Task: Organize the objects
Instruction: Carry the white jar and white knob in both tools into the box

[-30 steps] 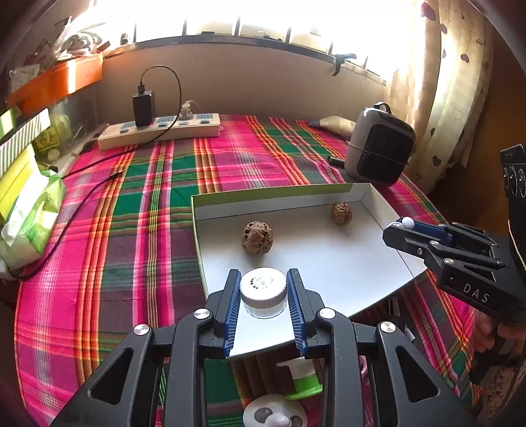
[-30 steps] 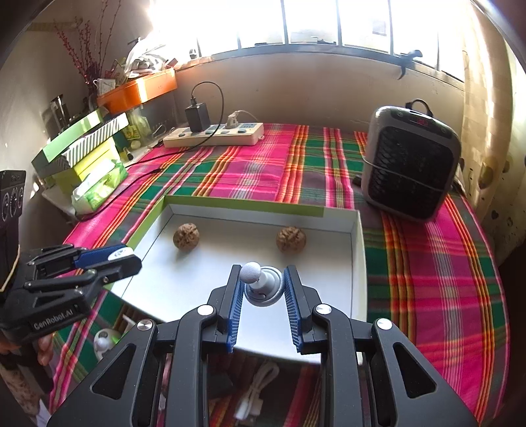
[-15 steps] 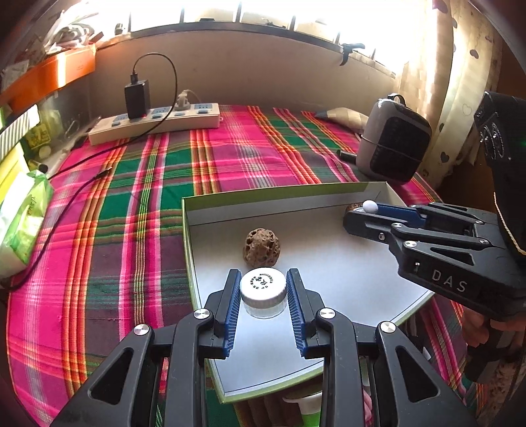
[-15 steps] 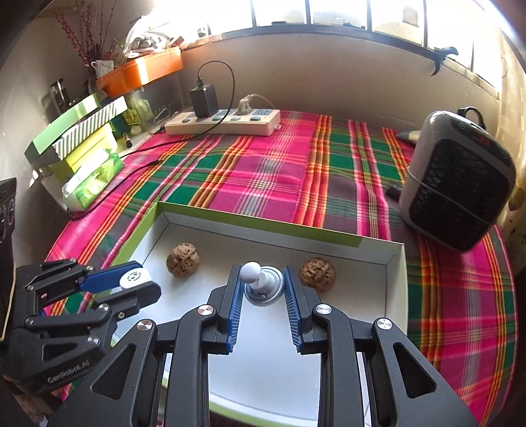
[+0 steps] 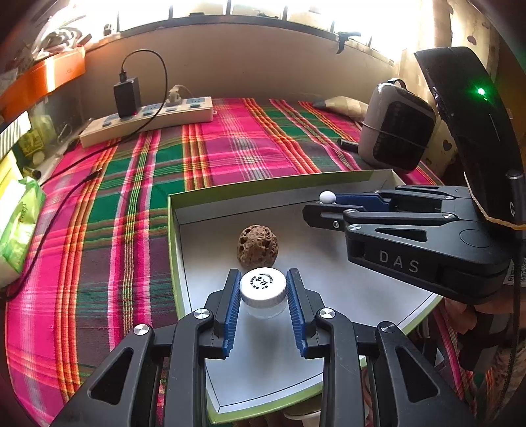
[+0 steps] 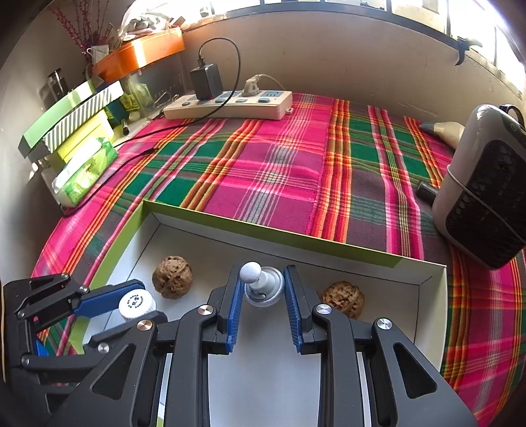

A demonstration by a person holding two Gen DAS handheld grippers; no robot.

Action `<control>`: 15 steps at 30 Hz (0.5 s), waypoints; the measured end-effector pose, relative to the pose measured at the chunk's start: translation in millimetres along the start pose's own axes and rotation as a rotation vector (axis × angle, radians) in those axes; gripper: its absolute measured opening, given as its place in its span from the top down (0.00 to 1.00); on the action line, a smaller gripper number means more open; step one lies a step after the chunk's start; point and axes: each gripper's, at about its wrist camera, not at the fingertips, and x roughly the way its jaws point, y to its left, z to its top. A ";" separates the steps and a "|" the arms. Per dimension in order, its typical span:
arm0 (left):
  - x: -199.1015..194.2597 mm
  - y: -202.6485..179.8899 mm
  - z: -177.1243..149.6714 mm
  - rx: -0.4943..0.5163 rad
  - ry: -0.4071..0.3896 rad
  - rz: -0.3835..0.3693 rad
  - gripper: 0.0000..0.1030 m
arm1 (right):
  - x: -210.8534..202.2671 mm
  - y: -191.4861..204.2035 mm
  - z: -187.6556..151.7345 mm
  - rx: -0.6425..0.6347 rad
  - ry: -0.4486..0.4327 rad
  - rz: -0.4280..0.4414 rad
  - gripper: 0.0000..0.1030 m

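bright backlight from blown-out window [image 5: 296, 13], fisheye-bent dark edges, possibly slight haze

- The woven plaid cloth in pink, green and orange [image 6: 273, 170] looks matt and coarse.
- On the cloth, the shallow green-rimmed cardboard box [image 5: 263, 184] has a smooth, matt white floor.
- Inside the box, the brown walnut [image 5: 258, 244] is rough and pitted.
- The small clear jar with ribbed white plastic cap [image 5: 263, 289] looks glossy.

Both wrist fisheyes look forward and down, close over the shallow white green-edged cardboard tray [image 5: 174, 230] [image 6: 430, 295], sharing it and the plaid cloth [image 5: 230, 147] [image 6: 279, 164].
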 end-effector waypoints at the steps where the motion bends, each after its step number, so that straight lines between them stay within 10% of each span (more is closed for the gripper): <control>1: 0.9 -1.5 -0.6 0.008 -0.002 0.009 0.75 | 1.7 0.0 0.0 -0.002 0.004 -0.003 0.75; 15: 2.2 -4.4 -1.1 0.024 -0.003 0.030 0.75 | 8.6 0.4 2.5 -0.011 0.025 -0.026 0.74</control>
